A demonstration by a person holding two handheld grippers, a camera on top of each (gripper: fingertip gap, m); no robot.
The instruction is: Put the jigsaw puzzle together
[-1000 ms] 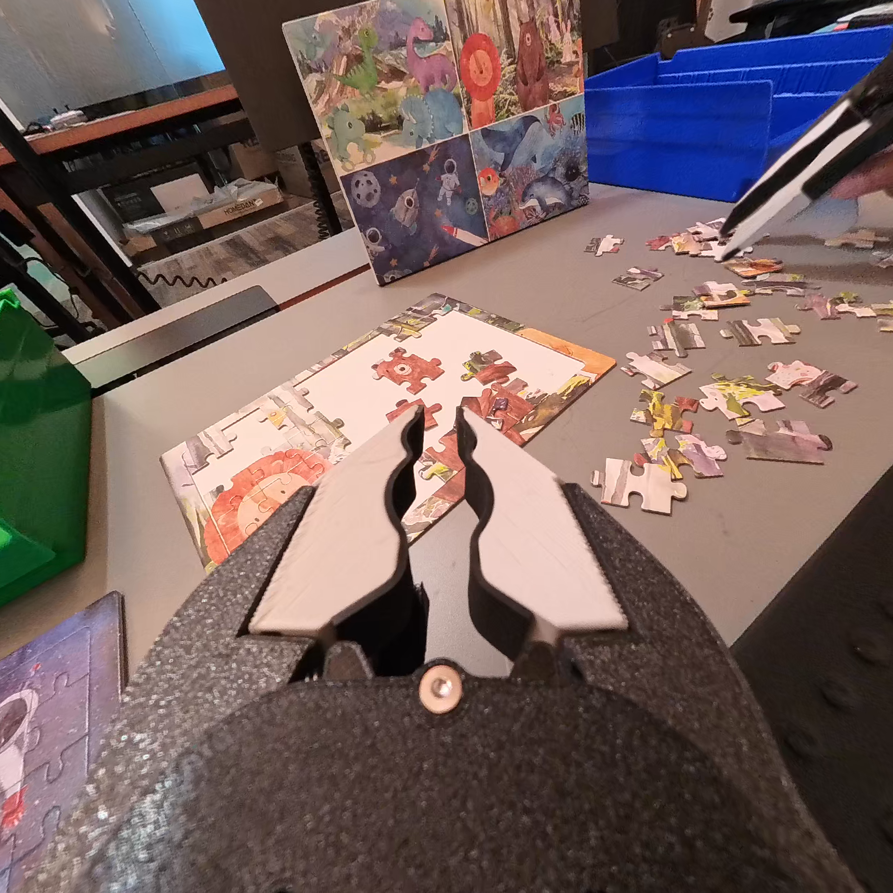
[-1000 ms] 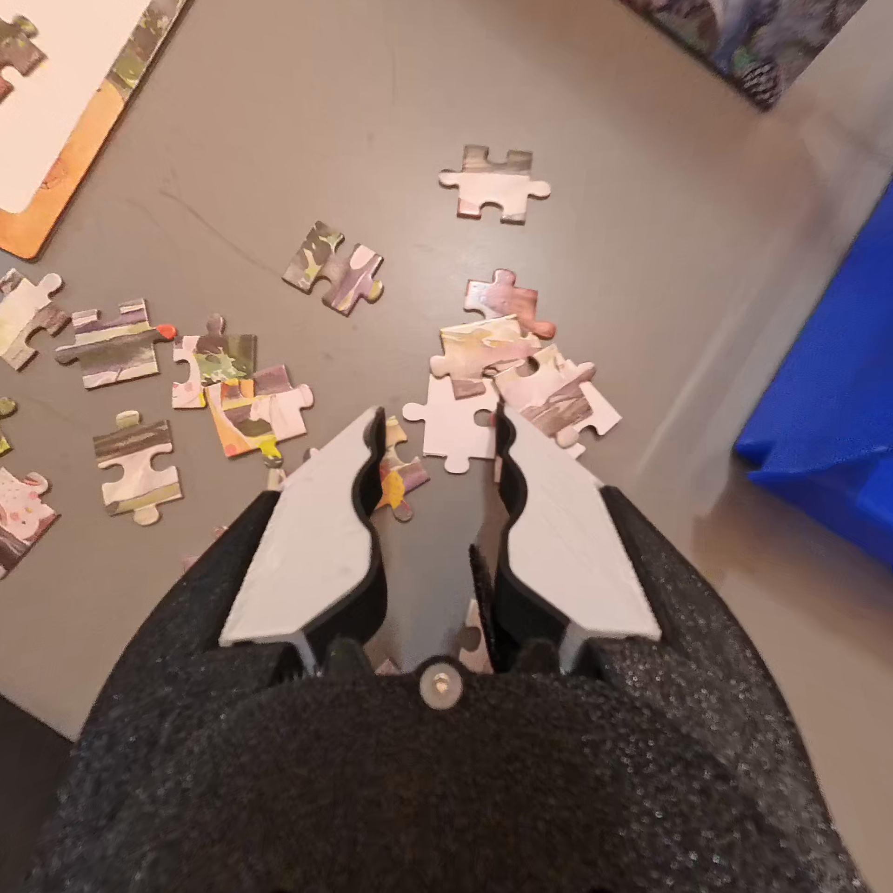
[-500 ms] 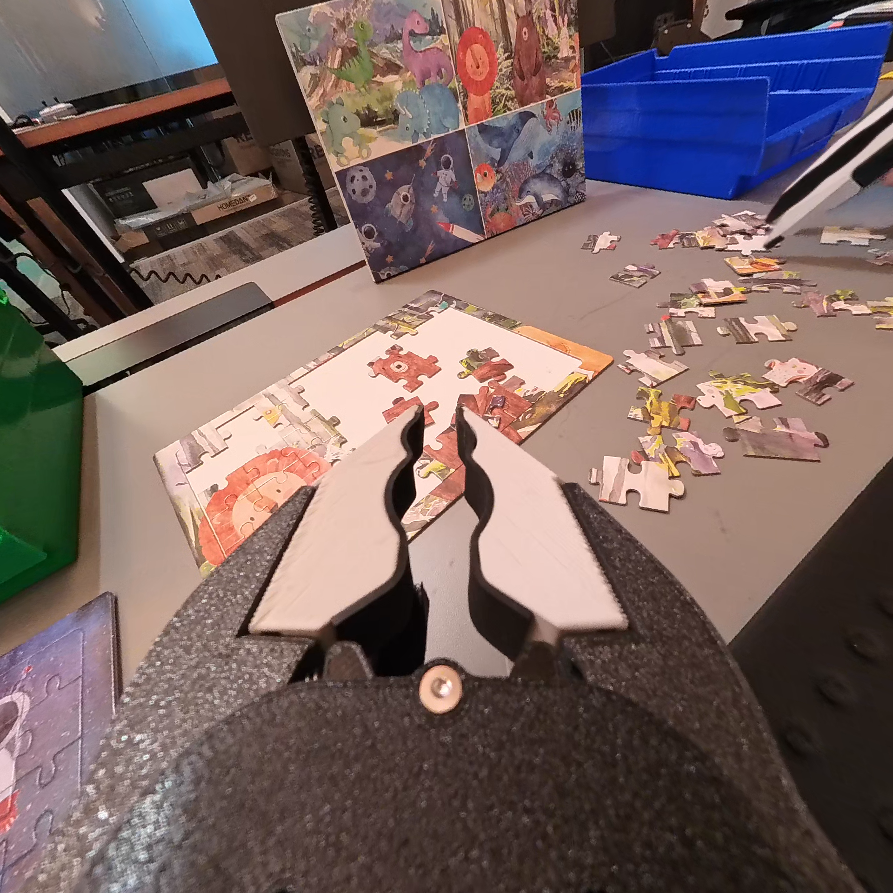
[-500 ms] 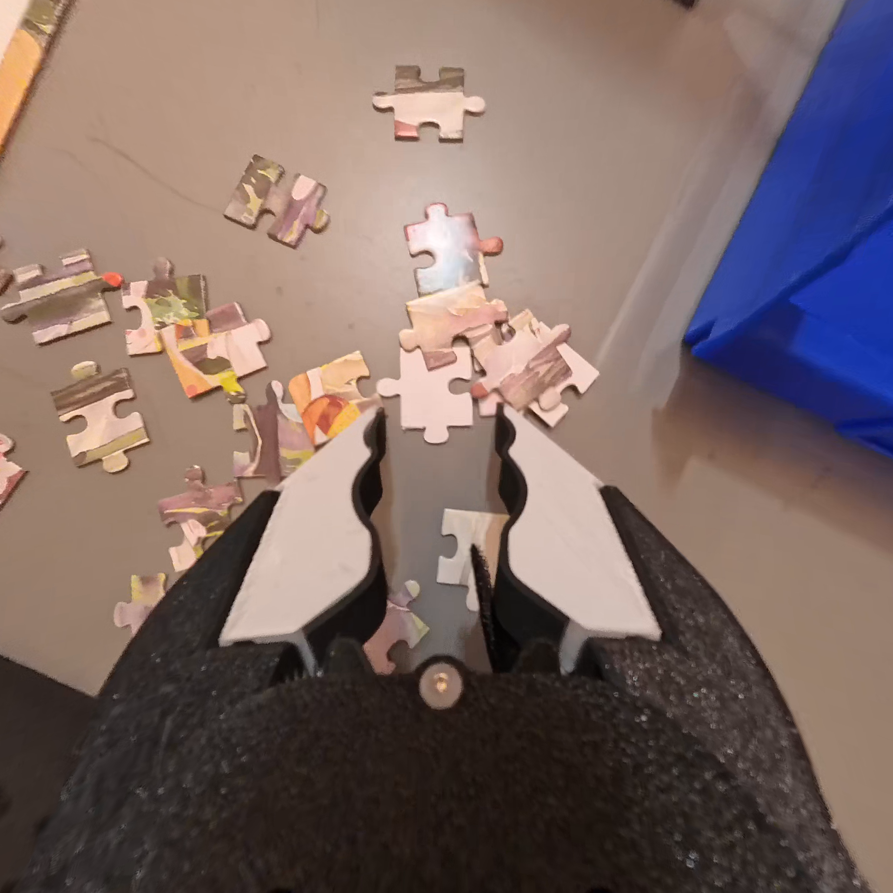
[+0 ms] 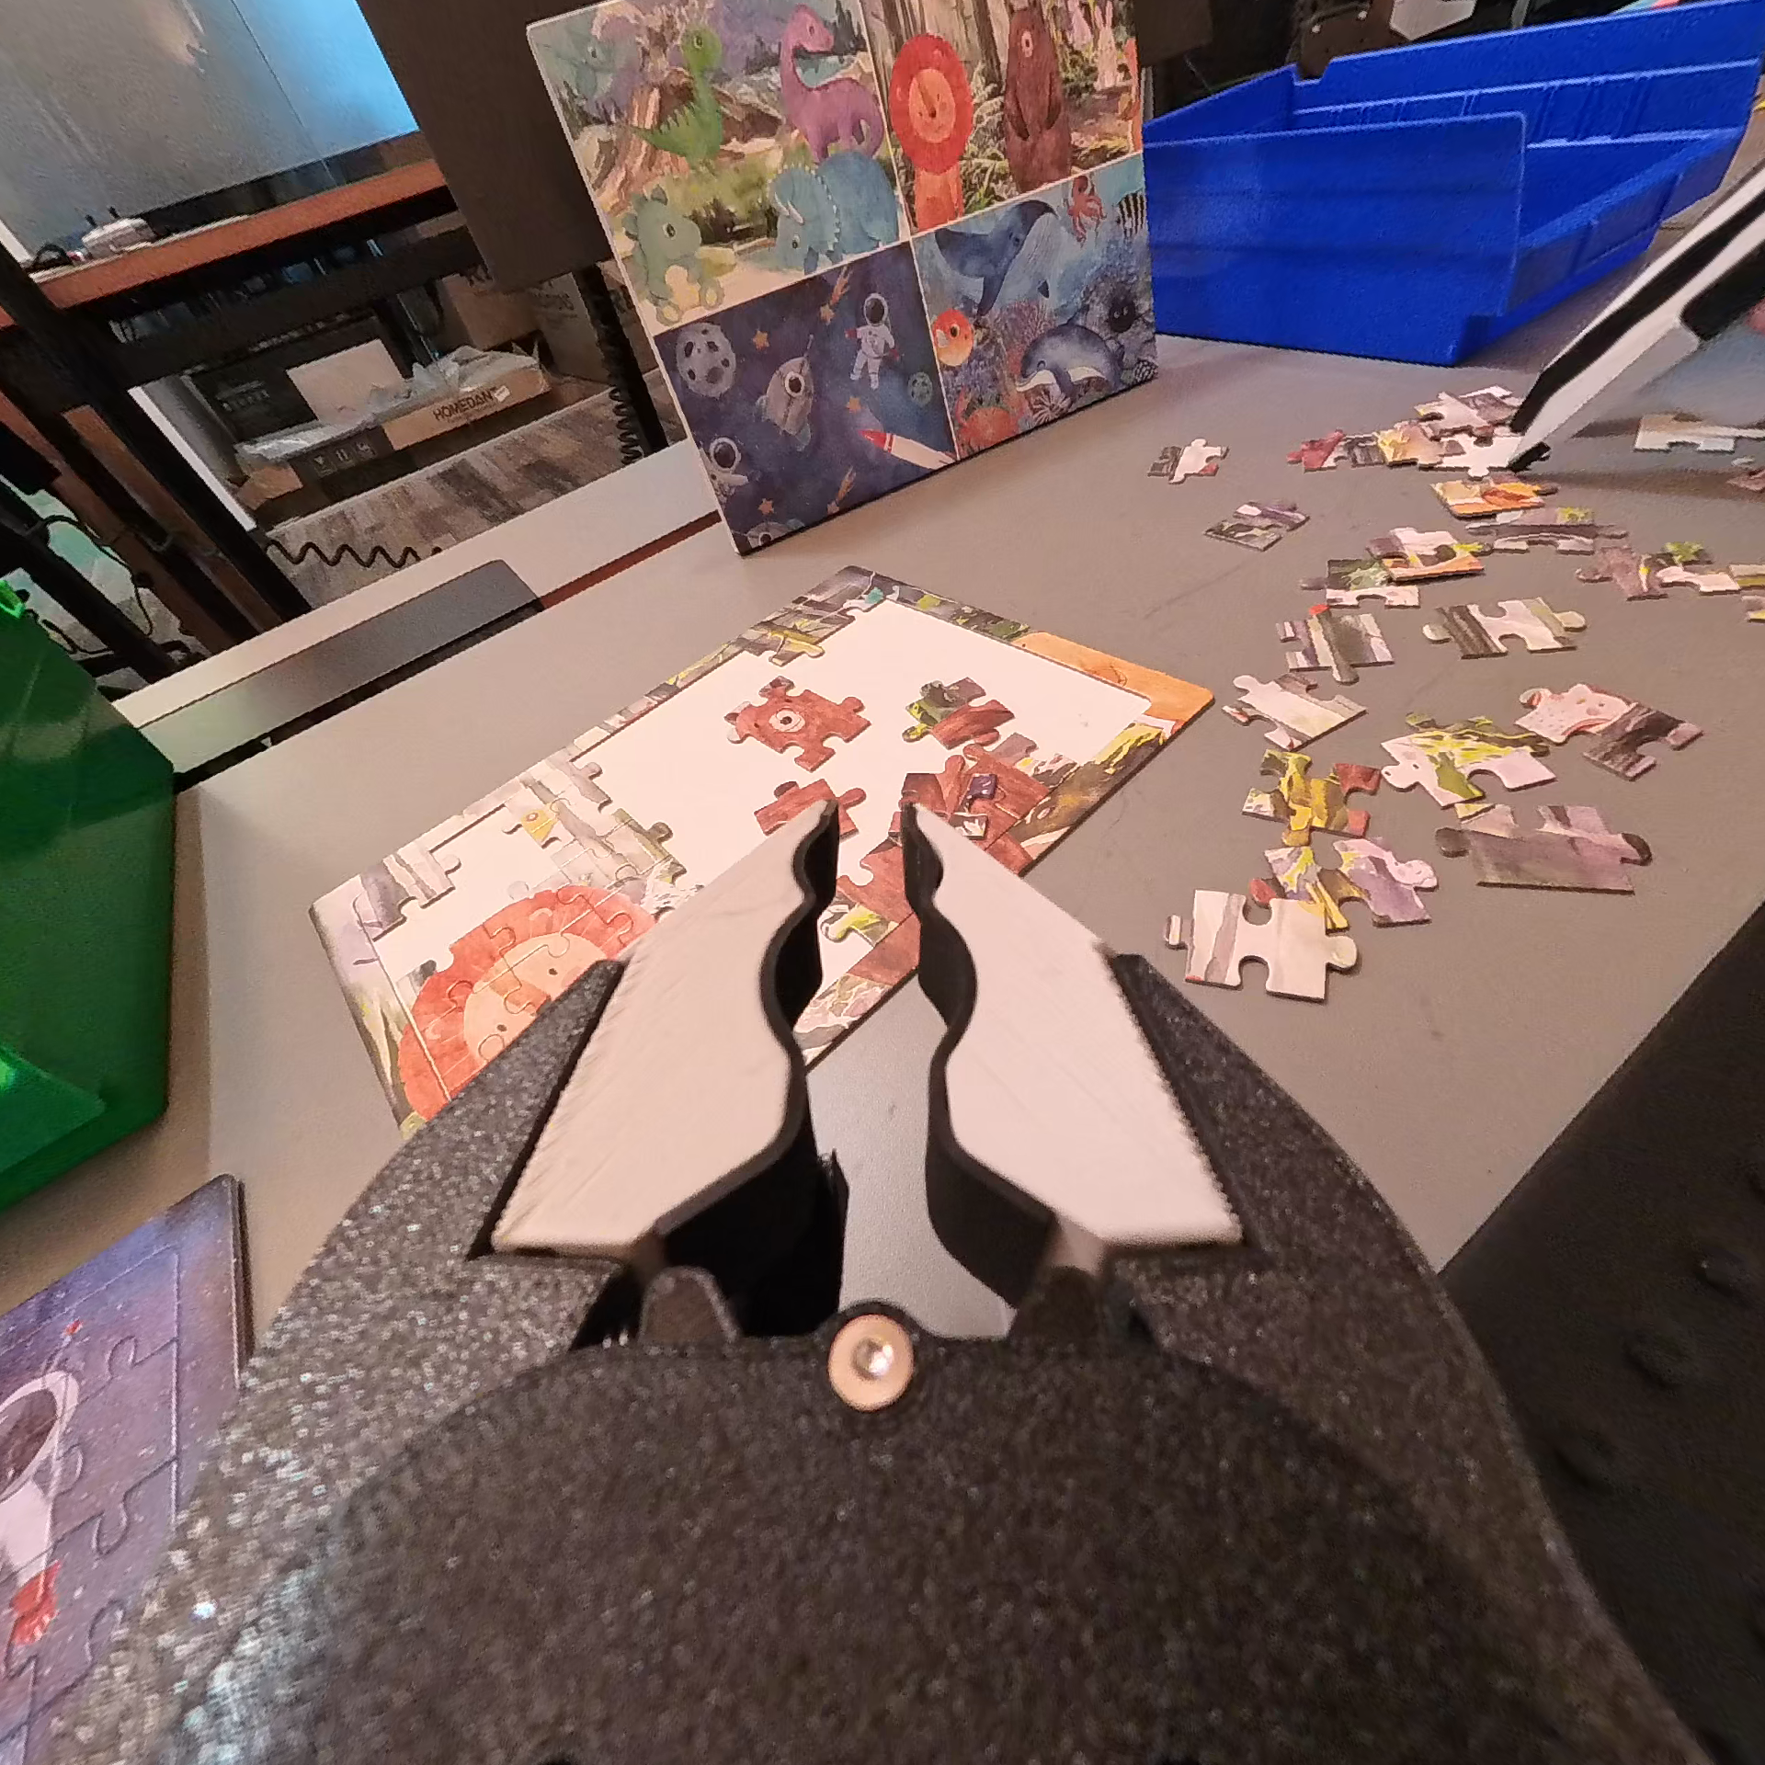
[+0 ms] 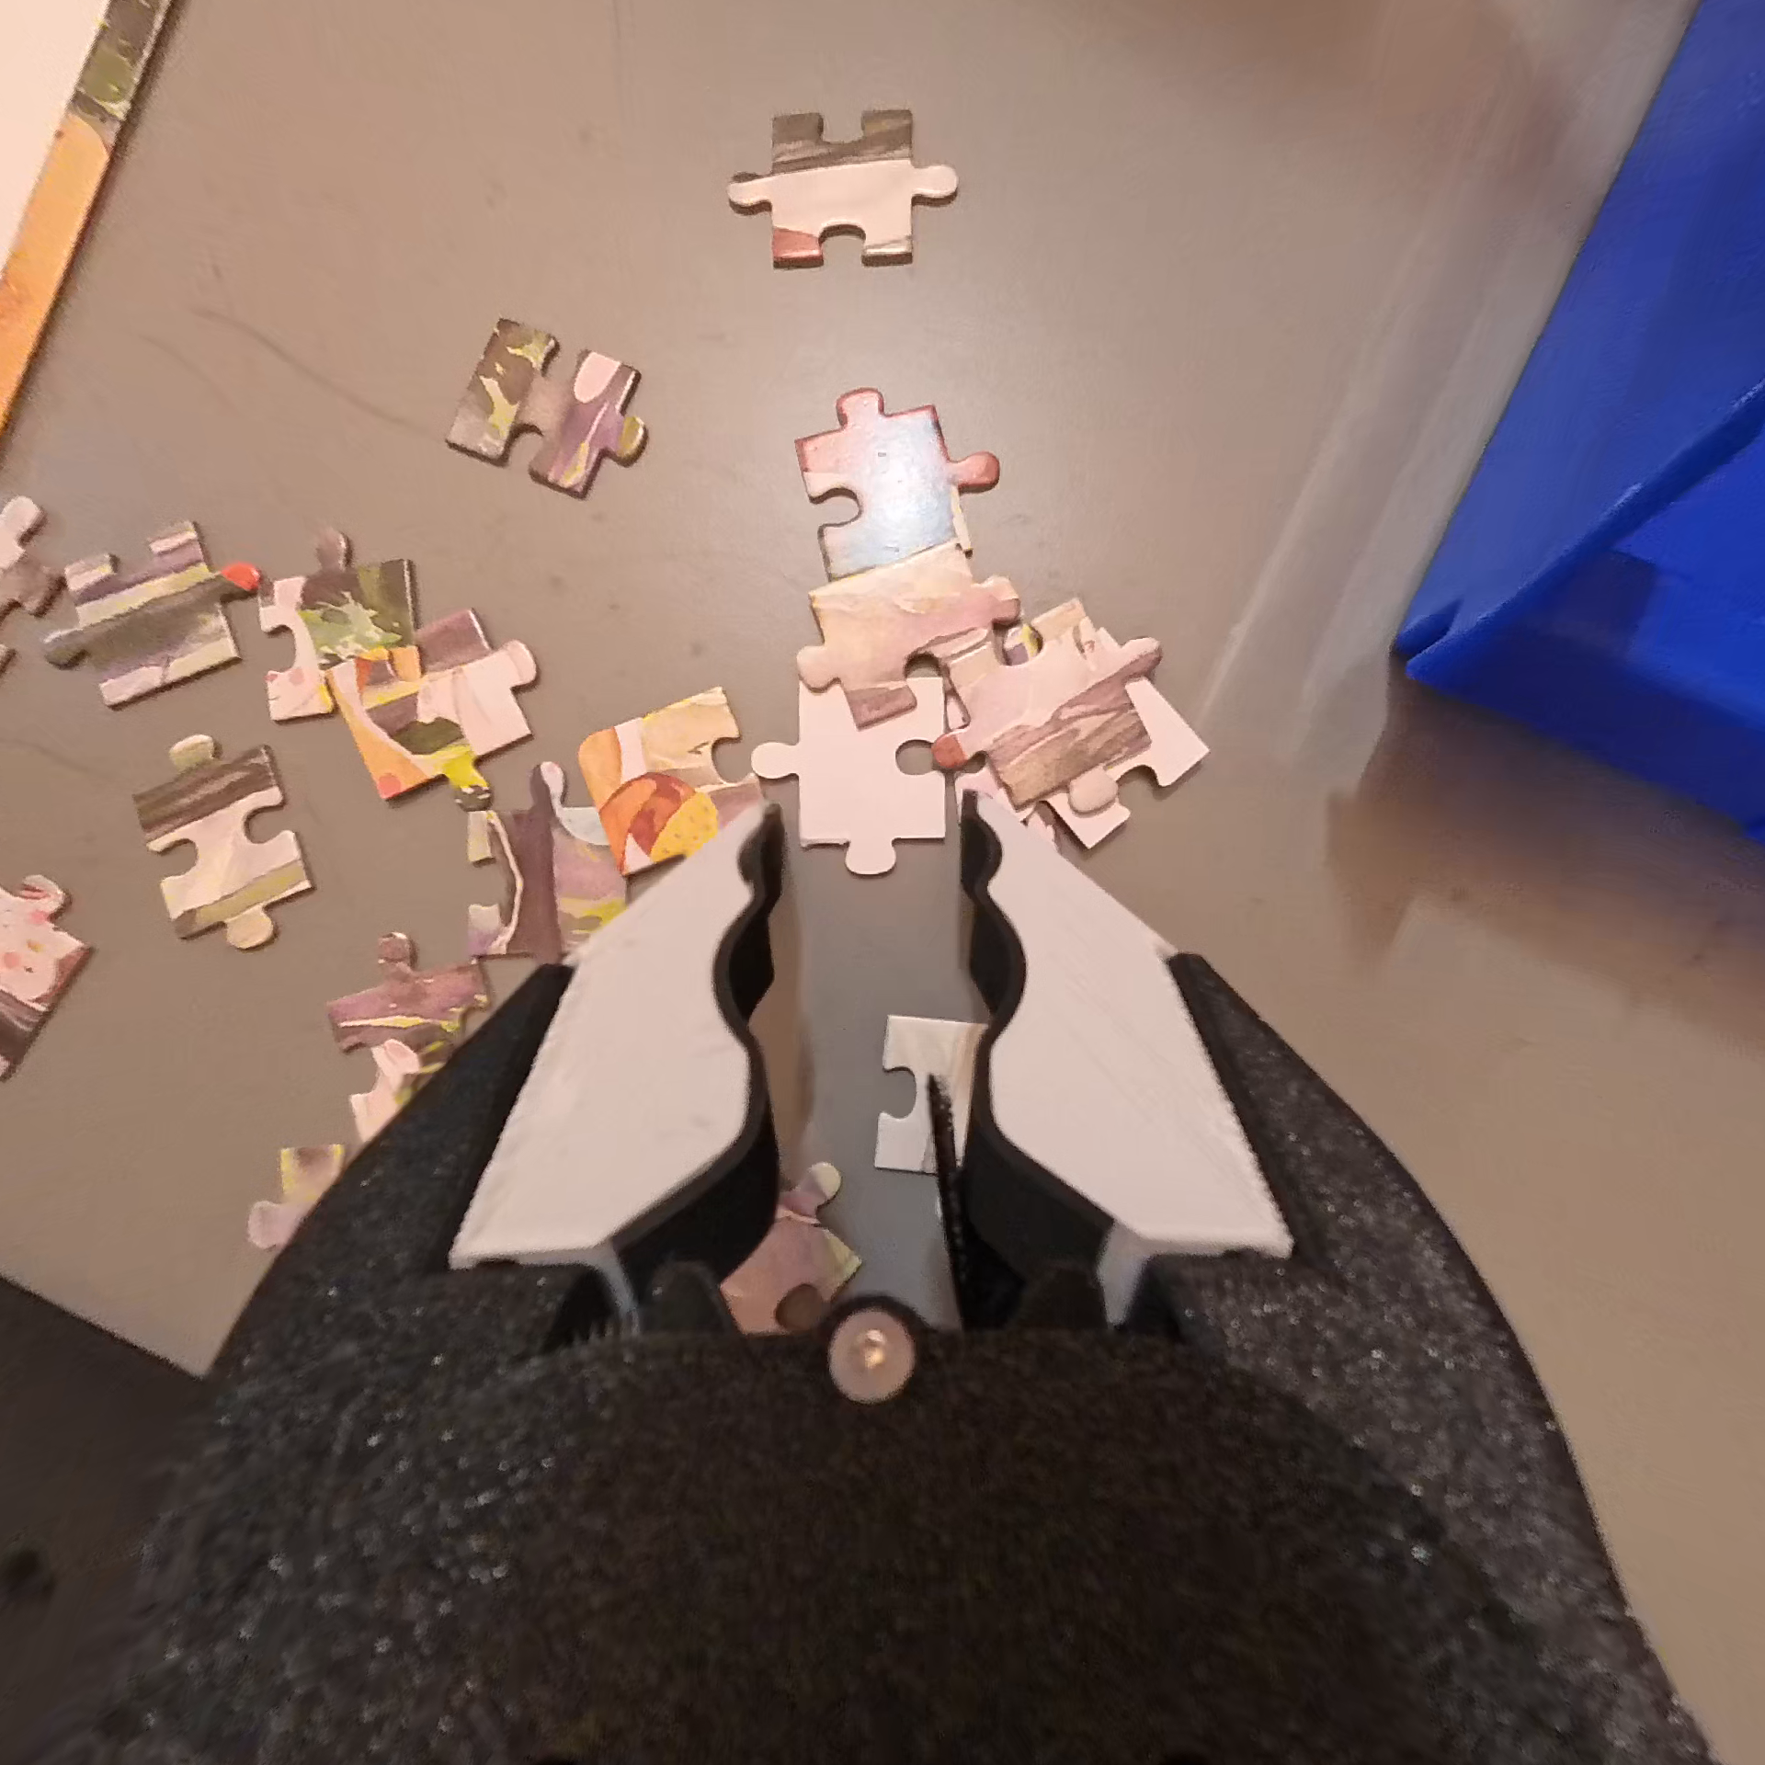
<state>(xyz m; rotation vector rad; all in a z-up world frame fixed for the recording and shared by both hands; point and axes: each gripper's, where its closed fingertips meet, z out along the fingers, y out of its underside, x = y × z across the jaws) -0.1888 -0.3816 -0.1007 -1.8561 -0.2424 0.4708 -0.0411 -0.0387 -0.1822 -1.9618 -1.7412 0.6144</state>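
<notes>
The left tool (image 5: 867,829) hovers above the near edge of the puzzle board (image 5: 1098,659) on the grey table (image 5: 1003,497), its fingers a narrow gap apart and holding nothing. To the right of the board lie scattered loose pieces (image 5: 1433,764). The right tool (image 6: 869,831) is over those pieces, jaws spread wide and empty, its tips just short of a white face-down piece (image 6: 860,774). A blue bin (image 6: 1624,478) stands beyond the pieces, farther from the board.

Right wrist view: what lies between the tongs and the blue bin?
Only bare grey table separates the right tongs from the blue bin; the loose pieces lie ahead and leftward.
</notes>
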